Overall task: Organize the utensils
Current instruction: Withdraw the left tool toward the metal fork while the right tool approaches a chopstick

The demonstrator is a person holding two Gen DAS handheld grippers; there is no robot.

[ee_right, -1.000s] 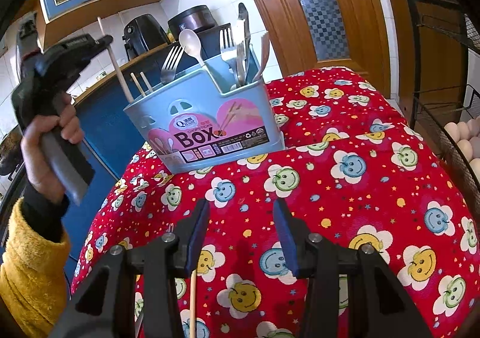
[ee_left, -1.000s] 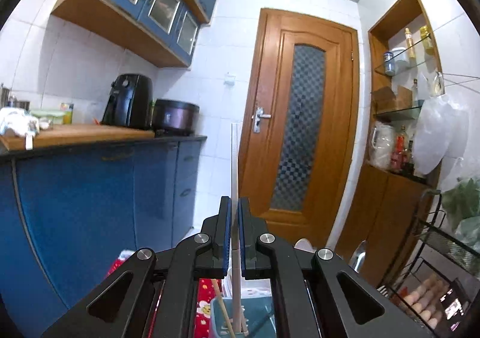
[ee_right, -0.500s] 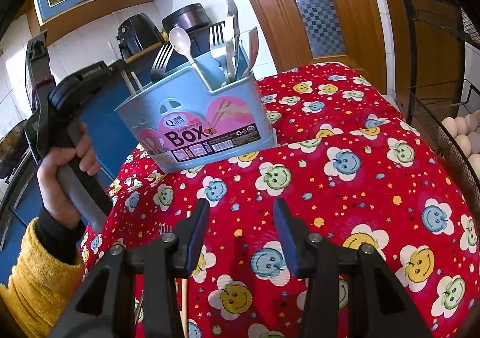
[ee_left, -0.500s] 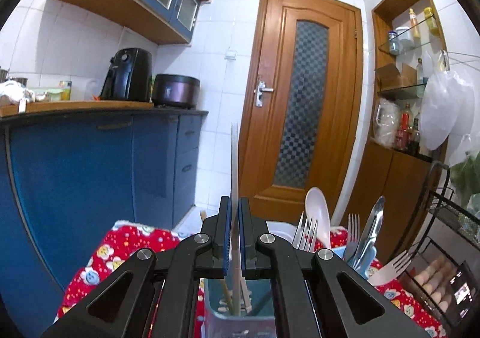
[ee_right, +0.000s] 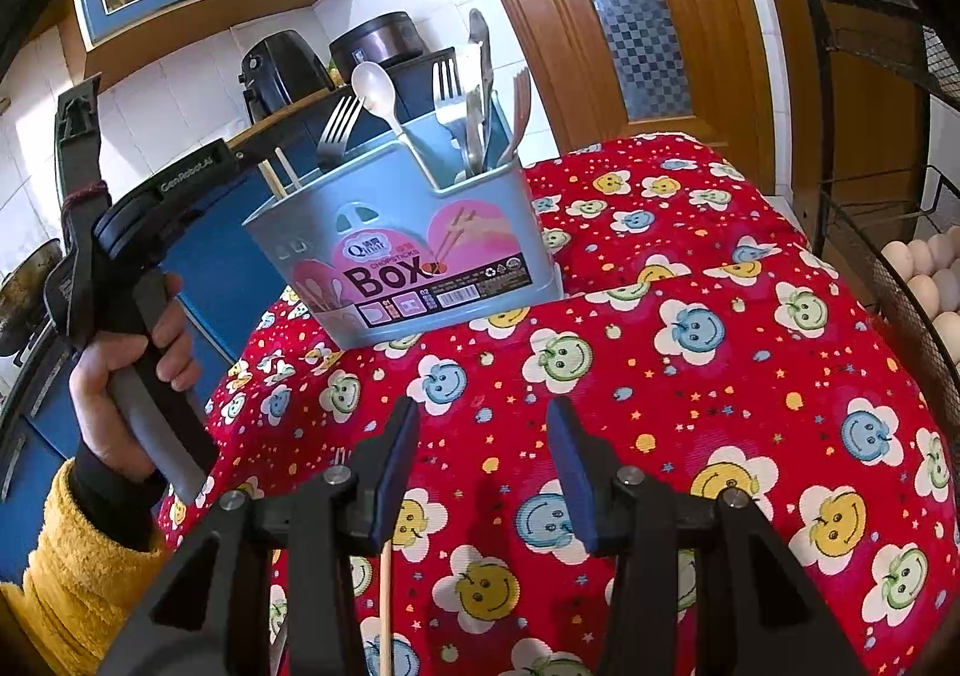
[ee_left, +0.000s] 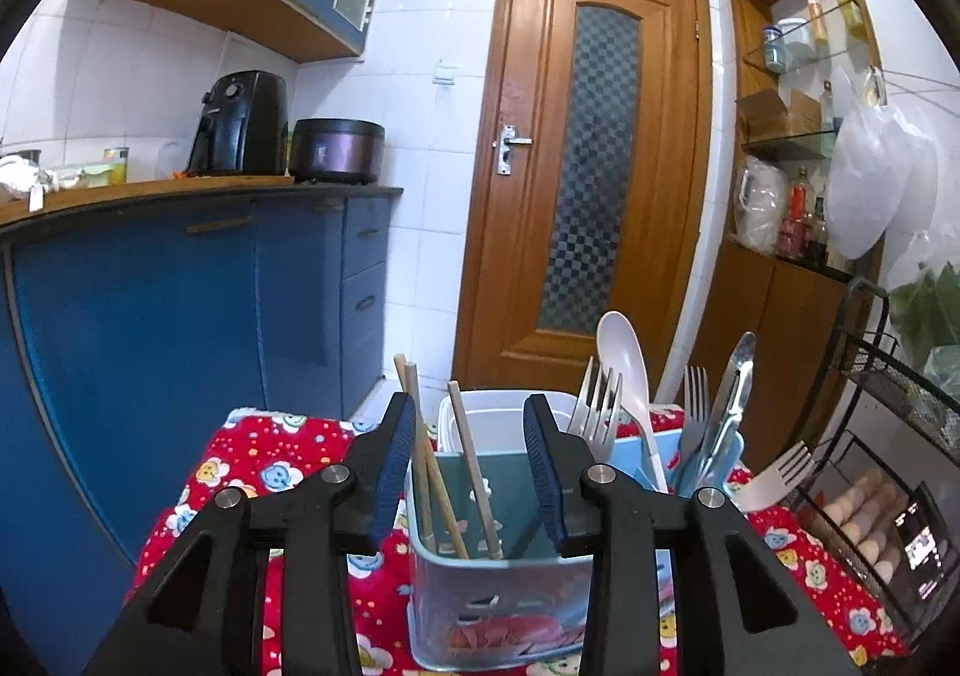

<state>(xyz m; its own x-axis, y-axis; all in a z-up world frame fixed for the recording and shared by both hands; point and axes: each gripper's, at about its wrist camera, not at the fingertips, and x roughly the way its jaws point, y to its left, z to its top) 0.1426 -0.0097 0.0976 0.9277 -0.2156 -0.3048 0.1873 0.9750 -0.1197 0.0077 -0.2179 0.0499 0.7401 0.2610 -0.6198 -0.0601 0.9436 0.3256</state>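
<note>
A light blue utensil box (ee_left: 498, 604) stands on the red flowered tablecloth (ee_right: 690, 376). My left gripper (ee_left: 469, 418) hangs right over its near compartment, jaws opening. A wooden chopstick (ee_left: 474, 472) stands between the pads, touching neither, beside two other chopsticks (ee_left: 420, 436). Further compartments hold forks (ee_left: 597, 406), a white spoon (ee_left: 624, 358) and metal tongs (ee_left: 729, 400). The right wrist view shows the box (ee_right: 408, 250) ahead, with a hand (ee_right: 120, 376) holding the left tool beside it. My right gripper (ee_right: 483, 424) is open and empty above the cloth. One chopstick (ee_right: 386, 586) lies below it.
A black wire rack with eggs (ee_right: 924, 280) stands close at the table's right side. A white tub (ee_left: 498, 412) sits behind the box. Blue cabinets (ee_left: 180, 316) run along the left, and a wooden door (ee_left: 588, 166) is beyond the table.
My left gripper sank with the chopstick into the box, then its jaws parted and left the stick standing there. The right gripper stayed put.
</note>
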